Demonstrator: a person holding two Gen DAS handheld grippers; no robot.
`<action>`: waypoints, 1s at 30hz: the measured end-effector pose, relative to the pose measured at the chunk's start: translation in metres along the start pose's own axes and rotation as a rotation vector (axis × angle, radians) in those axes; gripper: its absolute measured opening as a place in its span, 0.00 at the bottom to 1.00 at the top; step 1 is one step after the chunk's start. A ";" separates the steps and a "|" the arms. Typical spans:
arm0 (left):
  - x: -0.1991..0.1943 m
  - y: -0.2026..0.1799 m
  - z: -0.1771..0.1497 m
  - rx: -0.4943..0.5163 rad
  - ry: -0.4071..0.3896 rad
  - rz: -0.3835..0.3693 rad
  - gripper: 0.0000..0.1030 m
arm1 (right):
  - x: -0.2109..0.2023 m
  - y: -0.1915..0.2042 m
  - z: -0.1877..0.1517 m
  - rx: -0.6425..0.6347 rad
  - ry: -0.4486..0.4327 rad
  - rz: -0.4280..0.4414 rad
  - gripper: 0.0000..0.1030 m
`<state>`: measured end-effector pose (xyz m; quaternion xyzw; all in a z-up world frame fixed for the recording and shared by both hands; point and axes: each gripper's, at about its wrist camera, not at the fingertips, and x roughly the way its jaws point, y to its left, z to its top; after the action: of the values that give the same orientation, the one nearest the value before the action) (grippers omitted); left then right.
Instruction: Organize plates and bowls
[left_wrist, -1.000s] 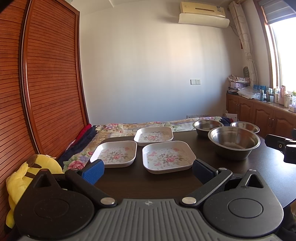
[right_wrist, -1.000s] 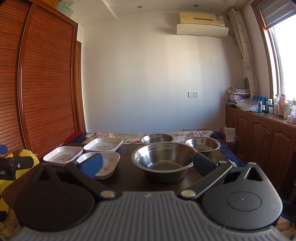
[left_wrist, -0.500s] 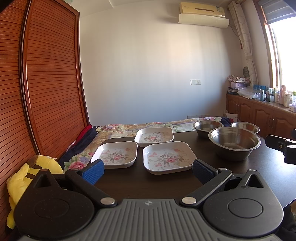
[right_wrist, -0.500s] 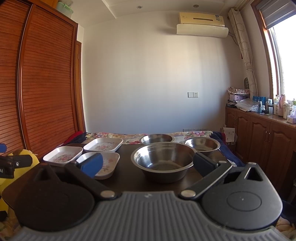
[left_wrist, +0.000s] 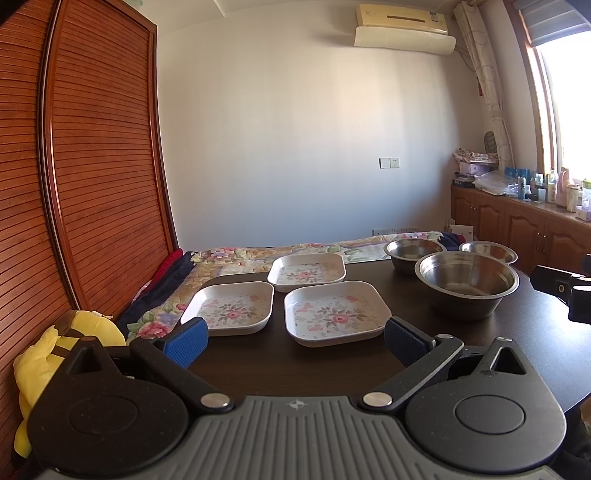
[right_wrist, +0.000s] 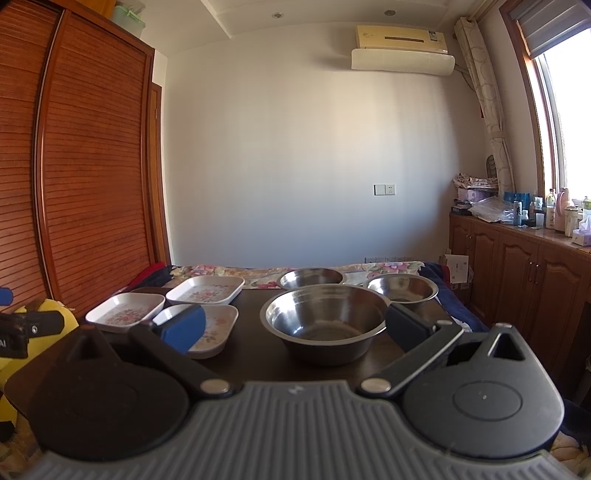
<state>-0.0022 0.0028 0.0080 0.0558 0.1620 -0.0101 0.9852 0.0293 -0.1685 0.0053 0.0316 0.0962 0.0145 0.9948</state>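
Observation:
Three square white floral plates lie on the dark table (left_wrist: 280, 363): a near one (left_wrist: 334, 312), one to its left (left_wrist: 231, 308), one behind (left_wrist: 306, 271). To the right stand three steel bowls: a large one (left_wrist: 467, 284) and two smaller ones (left_wrist: 413, 253) (left_wrist: 487, 251) behind it. My left gripper (left_wrist: 295, 341) hovers open just short of the near plate. My right gripper (right_wrist: 295, 326) is open too, its fingers either side of the large bowl (right_wrist: 325, 325), holding nothing. The plates (right_wrist: 207, 325) show at its left.
A slatted wooden wardrobe (left_wrist: 74, 184) fills the left. A yellow plush toy (left_wrist: 48, 350) sits by the table's left corner. A floral bedspread (left_wrist: 258, 254) lies beyond the table. Wooden cabinets (right_wrist: 517, 273) with bottles line the right wall under a window.
The left wrist view has drifted very slightly; both grippers stay open and nothing on the table has moved.

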 end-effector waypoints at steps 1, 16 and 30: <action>0.000 0.000 0.000 -0.001 0.000 0.000 1.00 | 0.000 0.001 0.000 0.000 0.000 0.000 1.00; 0.018 0.006 -0.012 -0.011 0.042 0.005 1.00 | 0.007 0.004 -0.005 -0.016 0.017 0.006 1.00; 0.071 0.026 -0.011 0.033 0.104 0.003 1.00 | 0.050 0.027 0.000 -0.076 0.040 0.101 1.00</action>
<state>0.0630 0.0295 -0.0221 0.0729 0.2129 -0.0082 0.9743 0.0780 -0.1397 -0.0021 -0.0018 0.1139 0.0691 0.9911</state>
